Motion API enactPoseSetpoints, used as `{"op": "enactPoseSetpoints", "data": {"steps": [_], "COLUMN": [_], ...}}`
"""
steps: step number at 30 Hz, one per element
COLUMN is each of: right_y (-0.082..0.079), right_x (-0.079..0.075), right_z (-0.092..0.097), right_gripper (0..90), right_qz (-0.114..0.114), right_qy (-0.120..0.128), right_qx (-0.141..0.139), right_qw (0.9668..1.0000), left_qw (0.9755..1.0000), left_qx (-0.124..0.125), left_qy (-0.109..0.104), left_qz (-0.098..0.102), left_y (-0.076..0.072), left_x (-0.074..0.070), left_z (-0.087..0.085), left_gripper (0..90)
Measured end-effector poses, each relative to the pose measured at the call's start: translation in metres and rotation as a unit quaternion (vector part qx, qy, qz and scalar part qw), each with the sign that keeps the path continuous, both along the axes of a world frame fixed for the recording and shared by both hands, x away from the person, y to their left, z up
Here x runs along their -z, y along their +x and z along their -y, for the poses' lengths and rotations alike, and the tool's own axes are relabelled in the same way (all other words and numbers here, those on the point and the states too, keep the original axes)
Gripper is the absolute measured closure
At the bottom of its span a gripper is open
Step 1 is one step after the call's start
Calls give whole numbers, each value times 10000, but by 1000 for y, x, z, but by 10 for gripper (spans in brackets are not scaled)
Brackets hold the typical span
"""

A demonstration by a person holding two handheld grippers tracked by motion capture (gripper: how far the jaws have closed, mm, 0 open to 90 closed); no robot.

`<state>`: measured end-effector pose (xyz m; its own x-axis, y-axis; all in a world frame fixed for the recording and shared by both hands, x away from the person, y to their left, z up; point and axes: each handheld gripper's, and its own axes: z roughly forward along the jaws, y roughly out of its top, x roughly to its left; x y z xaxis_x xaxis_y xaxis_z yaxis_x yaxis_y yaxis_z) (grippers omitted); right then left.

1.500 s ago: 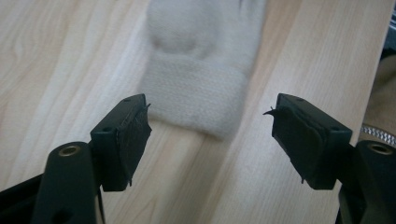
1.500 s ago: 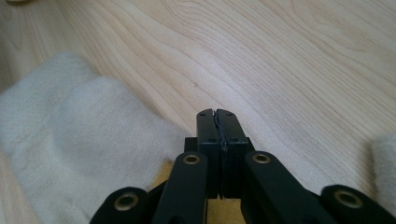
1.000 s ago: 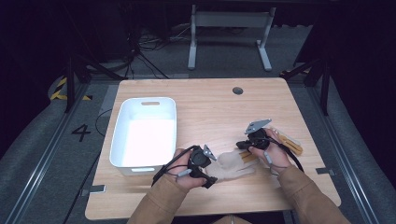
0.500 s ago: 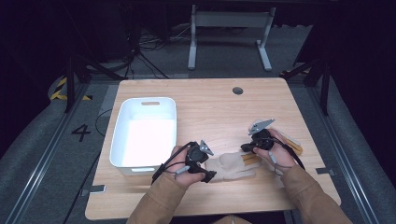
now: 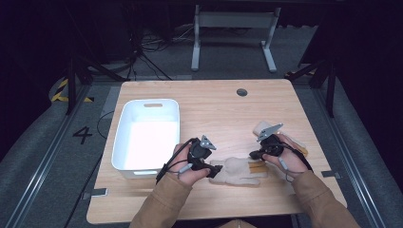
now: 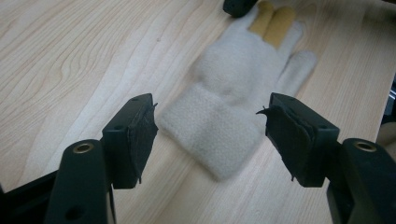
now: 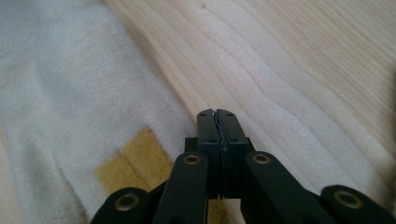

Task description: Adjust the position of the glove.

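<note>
Near the tabletop's front edge, glove (image 5: 237,169) lies lengthwise between left gripper (image 6: 212,140), fingers spread at its cuff, and right gripper (image 7: 217,140), fingers pressed together.

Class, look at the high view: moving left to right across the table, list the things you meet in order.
White bin → left gripper → cream glove → right gripper → second glove at the far right.

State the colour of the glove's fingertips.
Mustard yellow on two fingertips of the cream glove; clearest in the left gripper view.
</note>
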<state>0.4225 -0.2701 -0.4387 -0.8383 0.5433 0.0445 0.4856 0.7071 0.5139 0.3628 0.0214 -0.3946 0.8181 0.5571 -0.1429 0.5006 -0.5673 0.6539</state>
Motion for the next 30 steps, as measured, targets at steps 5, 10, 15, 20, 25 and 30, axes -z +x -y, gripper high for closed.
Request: {"op": "enactPoseSetpoints", "data": {"steps": [5,10,15,20,25,30], "right_y": [-6,-9,-7,-10,-12,-13], "right_x": [-3,-4,-6,-12,-22,-31], "right_z": [0,3,5,10,24,33], "right_gripper": [900,900,900,900,900,894], "right_qz": [-60,-48,10,141,423,637], "right_qy": [-56,-42,90,286,633,904], "right_qx": [-56,-76,-39,-5,249,444], "right_qw": [10000,10000,10000,9995,9968,9929], "left_qw": [10000,9999,9999,9998,9998,9998], "left_qx": [11,21,47,12,89,117], "left_qy": [-75,-94,-79,-148,-111,-147], "left_qz": [-61,-73,-117,-99,-107,-102], "left_y": [4,5,4,7,7,7], "left_x": [-2,-2,-2,-3,-2,-2], "left_z": [0,1,0,1,4,5], "left_gripper": [340,339,337,337,337,336]}}
